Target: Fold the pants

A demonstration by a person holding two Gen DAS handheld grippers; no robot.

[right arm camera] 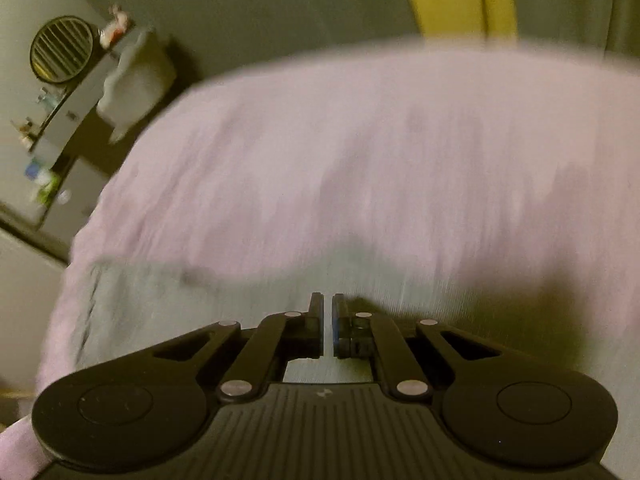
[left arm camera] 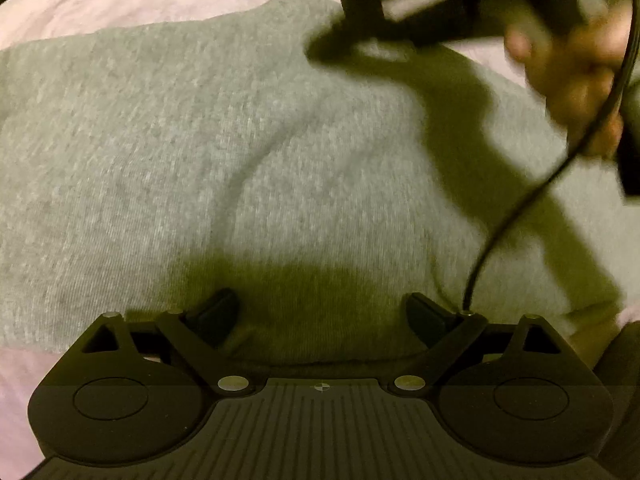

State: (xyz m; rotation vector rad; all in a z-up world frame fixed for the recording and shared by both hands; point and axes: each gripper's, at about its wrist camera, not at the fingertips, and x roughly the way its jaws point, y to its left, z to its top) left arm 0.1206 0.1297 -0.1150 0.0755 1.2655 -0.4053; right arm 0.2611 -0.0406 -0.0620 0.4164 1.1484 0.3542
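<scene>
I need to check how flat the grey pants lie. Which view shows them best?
The left wrist view: the grey pants fill most of the frame, sharp, with a soft crease visible. The right wrist view shows only a blurred strip of them on the pink cover.

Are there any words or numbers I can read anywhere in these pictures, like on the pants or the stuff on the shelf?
None can be read.
Grey pants: plain fabric, no label showing.
Pink bedcover: no writing.
Small items on the shelf unit: too small and blurred to read.
Left hand-held gripper and right hand-held gripper: no lettering visible.
</scene>
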